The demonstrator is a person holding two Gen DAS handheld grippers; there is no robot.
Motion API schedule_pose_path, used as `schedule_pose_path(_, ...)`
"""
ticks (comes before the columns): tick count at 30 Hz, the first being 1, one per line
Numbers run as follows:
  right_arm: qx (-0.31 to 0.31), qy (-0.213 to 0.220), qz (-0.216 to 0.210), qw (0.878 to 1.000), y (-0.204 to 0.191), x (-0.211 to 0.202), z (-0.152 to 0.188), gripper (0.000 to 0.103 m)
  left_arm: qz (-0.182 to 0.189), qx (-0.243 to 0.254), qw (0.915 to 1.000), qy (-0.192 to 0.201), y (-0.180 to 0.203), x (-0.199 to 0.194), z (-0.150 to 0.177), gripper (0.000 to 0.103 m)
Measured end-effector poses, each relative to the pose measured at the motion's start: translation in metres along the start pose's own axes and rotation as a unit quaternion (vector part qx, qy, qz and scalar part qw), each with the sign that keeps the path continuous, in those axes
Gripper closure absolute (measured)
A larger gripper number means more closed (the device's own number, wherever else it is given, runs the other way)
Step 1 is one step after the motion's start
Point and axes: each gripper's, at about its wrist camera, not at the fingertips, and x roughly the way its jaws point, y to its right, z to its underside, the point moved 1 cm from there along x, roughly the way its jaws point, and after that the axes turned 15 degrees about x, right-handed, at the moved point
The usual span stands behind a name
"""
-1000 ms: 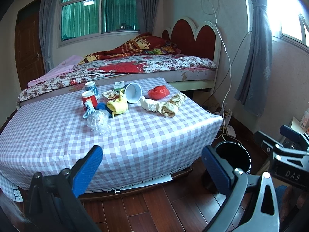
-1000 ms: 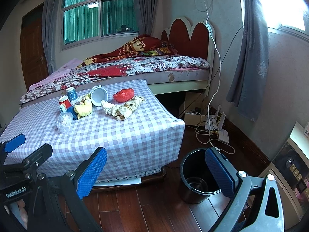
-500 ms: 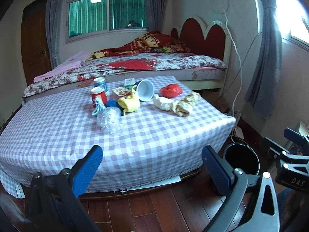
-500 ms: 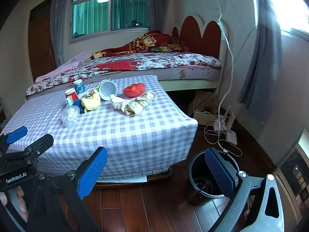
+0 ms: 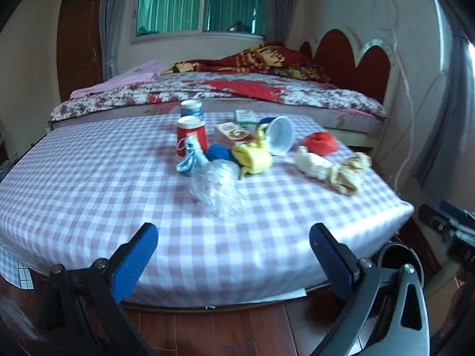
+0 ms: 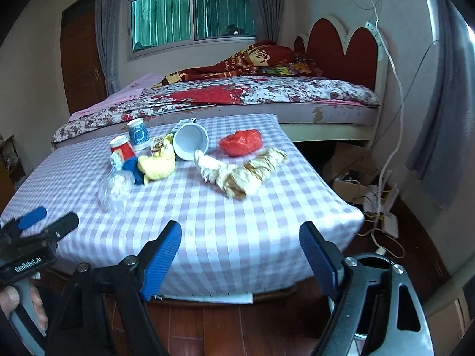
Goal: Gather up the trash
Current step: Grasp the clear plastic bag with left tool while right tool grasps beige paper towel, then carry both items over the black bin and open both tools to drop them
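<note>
Trash lies on a checkered table (image 5: 89, 195) (image 6: 237, 225): a clear crumpled plastic bag (image 5: 212, 182) (image 6: 114, 188), a yellow wad (image 5: 252, 157) (image 6: 157, 164), a beige crumpled wrapper (image 5: 335, 169) (image 6: 240, 170), a red bag (image 5: 320, 144) (image 6: 241, 146), a tipped white cup (image 5: 280, 136) (image 6: 190, 142), a red cup (image 5: 191, 136) (image 6: 121, 149) and a blue-patterned cup (image 5: 191, 108) (image 6: 138, 133). My left gripper (image 5: 233, 259) stands open at the table's near edge, empty. My right gripper (image 6: 240, 252) is also at the near edge, its jaws closing with nothing between them.
A black bin (image 5: 397, 255) (image 6: 371, 262) stands on the wood floor at the table's right corner, mostly behind the fingers. A bed (image 6: 252, 95) runs behind the table. Cables and a power strip (image 6: 389, 222) lie on the floor at the right.
Both grippers have moved forward and lower toward the table, so the trash looks larger and nearer. The right gripper's fingers stand closer together than before.
</note>
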Motion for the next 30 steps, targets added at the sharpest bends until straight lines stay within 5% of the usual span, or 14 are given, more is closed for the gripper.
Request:
schedule_pose_path(7, -0.004, -0.011, 0.010, 1.000, -0.007, 0.069, -0.026, 0.034, -0.011, -0.009, 0.9993, -0.035, -0.021, 0.067, -0.008, 0.016)
schedule_pose_path(18, 0.009, -0.081, 0.048, 0.996, -0.001, 0.169, -0.040, 0.053, -0.012, -0.022, 0.9979, -0.059, -0.035, 0.115, -0.011, 0.030)
schedule_pose_path(21, 0.016, -0.083, 0.046, 0.995, 0.003, 0.175, -0.037, 0.058, 0.000, -0.023, 0.9977, -0.064, -0.034, 0.122, -0.012, 0.037)
schedule_pose_path(25, 0.013, -0.073, 0.043, 0.996, 0.007, 0.173, -0.036, 0.080, 0.031, -0.021, 0.9973, -0.063, -0.031, 0.125, -0.013, 0.070)
schedule_pose_path(30, 0.016, -0.055, 0.027, 0.998, 0.015, 0.152, -0.039, 0.085, 0.036, -0.016, 0.9987, -0.031, -0.023, 0.103, -0.019, 0.072)
